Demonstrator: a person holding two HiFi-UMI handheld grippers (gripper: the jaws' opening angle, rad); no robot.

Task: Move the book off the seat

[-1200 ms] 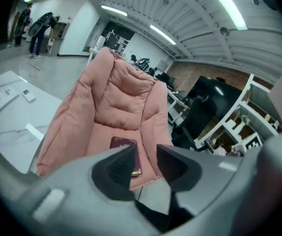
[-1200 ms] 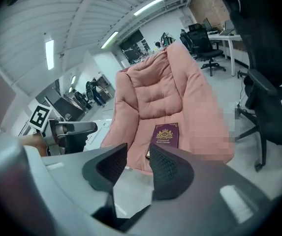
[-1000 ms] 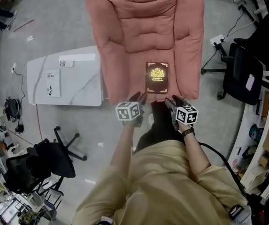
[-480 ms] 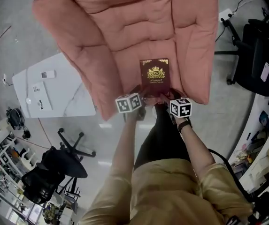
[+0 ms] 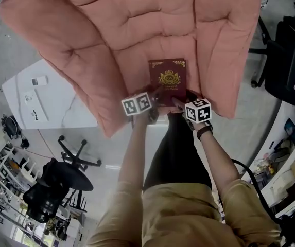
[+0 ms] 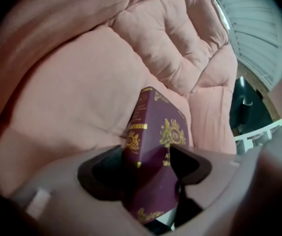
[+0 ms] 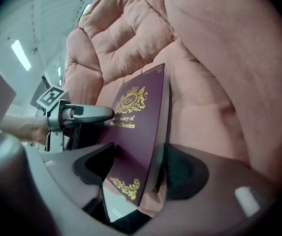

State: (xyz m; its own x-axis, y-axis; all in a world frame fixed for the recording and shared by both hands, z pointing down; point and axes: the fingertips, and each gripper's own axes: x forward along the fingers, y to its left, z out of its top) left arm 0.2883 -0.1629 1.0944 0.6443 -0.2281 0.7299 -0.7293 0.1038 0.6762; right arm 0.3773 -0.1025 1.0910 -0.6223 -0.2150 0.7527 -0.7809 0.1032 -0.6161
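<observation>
A dark red book with gold print lies flat near the front edge of the pink padded seat. My left gripper is at the book's near left corner. My right gripper is at its near right corner. In the left gripper view the book stands spine-first between the jaws of the left gripper; they are opening and dark gaps show beside it. In the right gripper view the book passes edge-on through the right gripper, also opening, with pink fabric bunched at the right jaw.
A white marble-look table with papers stands left of the seat. A black office chair is on the floor at lower left, another dark chair at the right. The person's legs are just in front of the seat.
Both grippers have gone forward from in front of the seat to the book's near edge, which now sits between their jaws. The view has drawn closer to the seat.
</observation>
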